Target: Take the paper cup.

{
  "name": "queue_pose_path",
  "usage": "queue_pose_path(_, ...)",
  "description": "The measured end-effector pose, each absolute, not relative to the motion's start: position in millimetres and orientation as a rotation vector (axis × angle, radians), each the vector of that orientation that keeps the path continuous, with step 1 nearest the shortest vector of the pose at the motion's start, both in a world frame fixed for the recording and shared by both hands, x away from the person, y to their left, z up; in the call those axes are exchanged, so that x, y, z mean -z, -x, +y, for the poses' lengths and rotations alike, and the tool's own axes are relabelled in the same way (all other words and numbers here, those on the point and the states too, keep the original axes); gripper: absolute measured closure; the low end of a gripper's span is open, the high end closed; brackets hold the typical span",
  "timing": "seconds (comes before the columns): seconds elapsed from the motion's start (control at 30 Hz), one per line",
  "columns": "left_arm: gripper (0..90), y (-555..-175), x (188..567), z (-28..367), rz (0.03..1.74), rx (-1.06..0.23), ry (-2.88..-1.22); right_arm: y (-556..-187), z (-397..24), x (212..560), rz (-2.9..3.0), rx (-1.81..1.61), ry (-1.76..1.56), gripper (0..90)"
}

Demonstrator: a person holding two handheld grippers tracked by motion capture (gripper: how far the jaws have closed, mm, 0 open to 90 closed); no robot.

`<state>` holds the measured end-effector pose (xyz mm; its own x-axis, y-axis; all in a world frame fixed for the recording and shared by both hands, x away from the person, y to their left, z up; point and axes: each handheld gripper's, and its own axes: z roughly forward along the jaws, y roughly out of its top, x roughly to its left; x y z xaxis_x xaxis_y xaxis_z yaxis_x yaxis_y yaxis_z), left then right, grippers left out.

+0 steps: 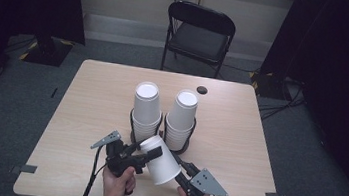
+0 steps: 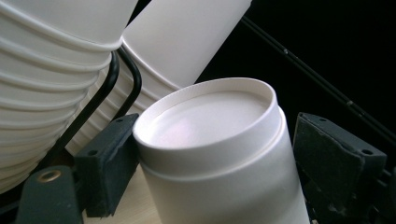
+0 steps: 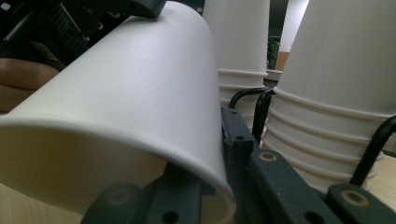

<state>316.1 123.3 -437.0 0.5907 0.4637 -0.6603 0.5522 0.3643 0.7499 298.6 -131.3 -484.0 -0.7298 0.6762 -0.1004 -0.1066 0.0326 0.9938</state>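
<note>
A single white paper cup (image 1: 164,167) lies tilted on its side above the table's front, held between both grippers. My left gripper (image 1: 148,150) is shut across the cup's base end; in the left gripper view the upturned base (image 2: 210,140) sits between the two black pads (image 2: 109,163). My right gripper (image 1: 176,171) is shut on the cup's rim; in the right gripper view the cup wall (image 3: 126,93) runs down between its jaws. Just behind stand two stacks of upside-down white cups (image 1: 146,107) (image 1: 182,116), each in a black wire holder (image 1: 133,123).
The wooden table (image 1: 238,136) carries a small dark round disc (image 1: 201,89) near its far edge. A black folding chair (image 1: 198,33) stands beyond it. Dark curtains hang on both sides. The cup stacks rise close in front of both grippers.
</note>
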Motion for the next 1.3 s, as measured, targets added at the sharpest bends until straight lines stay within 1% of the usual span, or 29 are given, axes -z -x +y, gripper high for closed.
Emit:
queue_pose_path(0.07,15.5,-316.3,437.2,127.6,1.012,0.092,-1.230,-298.9,-134.8,483.4,1.724,-1.767,-0.599,86.0)
queue_pose_path(0.13,15.3,-316.3,437.3,128.9,1.009,0.085,-1.233,-298.9,-135.9,483.2,1.724,-1.768,-0.603,86.0)
queue_pose_path(0.27,15.3,-313.6,438.5,133.2,0.979,-0.006,-1.264,-299.1,-138.1,483.2,1.728,-1.752,-0.618,85.9)
queue_pose_path(0.33,15.2,-313.0,438.8,134.7,0.969,-0.023,-1.265,-299.2,-138.7,483.1,1.731,-1.747,-0.620,86.0)
queue_pose_path(0.43,15.2,-310.4,439.6,140.0,0.933,-0.115,-1.278,-299.1,-141.2,482.9,1.739,-1.734,-0.651,85.9)
queue_pose_path(0.47,15.2,-310.4,439.6,140.0,0.933,-0.115,-1.278,-298.9,-141.8,482.9,1.743,-1.727,-0.660,86.0)
queue_pose_path(0.5,15.2,-307.8,440.8,142.8,0.922,-0.193,-1.299,-298.8,-142.3,482.9,1.749,-1.720,-0.665,86.0)
queue_pose_path(0.53,15.2,-307.8,440.8,142.8,0.922,-0.193,-1.299,-298.8,-142.3,482.9,1.749,-1.720,-0.665,86.0)
queue_pose_path(0.57,15.2,-306.1,442.3,145.1,0.907,-0.245,-1.324,-298.7,-143.3,482.7,1.772,-1.704,-0.669,86.0)
queue_pose_path(0.73,16.5,-303.4,447.0,151.2,0.906,-0.306,-1.364,-299.2,-145.2,483.7,1.819,-1.680,-0.696,86.0)
queue_pose_path(0.8,20.6,-303.1,447.4,151.8,0.920,-0.327,-1.371,-299.3,-145.4,483.9,1.825,-1.675,-0.697,86.0)
queue_pose_path(0.83,21.1,-302.4,447.9,153.5,0.921,-0.374,-1.397,-299.6,-146.1,484.1,1.844,-1.671,-0.702,85.9)
queue_pose_path(0.87,21.0,-302.4,447.9,153.5,0.921,-0.374,-1.397,-299.6,-146.1,484.1,1.844,-1.671,-0.702,85.9)
queue_pose_path(0.93,20.4,-301.9,447.7,154.8,0.913,-0.437,-1.438,-300.1,-146.7,484.7,1.868,-1.645,-0.710,85.9)
queue_pose_path(1.03,18.2,-301.1,446.9,154.7,0.883,-0.476,-1.495,-300.9,-148.3,485.1,1.895,-1.628,-0.744,85.9)
queue_pose_path(1.1,15.3,-299.9,445.3,152.9,0.854,-0.531,-1.537,-301.5,-149.3,485.4,1.909,-1.614,-0.763,85.9)
queue_pose_path(1.17,15.4,-300.0,443.1,150.9,0.823,-0.573,-1.581,-302.3,-150.3,485.6,1.925,-1.613,-0.778,85.9)
queue_pose_path(1.2,15.4,-300.0,443.1,150.9,0.823,-0.573,-1.581,-302.7,-150.9,485.6,1.933,-1.606,-0.783,86.0)
queue_pose_path(1.23,15.4,-300.7,440.3,148.7,0.809,-0.609,-1.633,-303.1,-151.4,485.6,1.937,-1.604,-0.787,85.9)
queue_pose_path(1.3,16.3,-302.1,438.7,147.3,0.772,-0.616,-1.662,-303.2,-152.1,485.5,1.943,-1.608,-0.796,85.9)
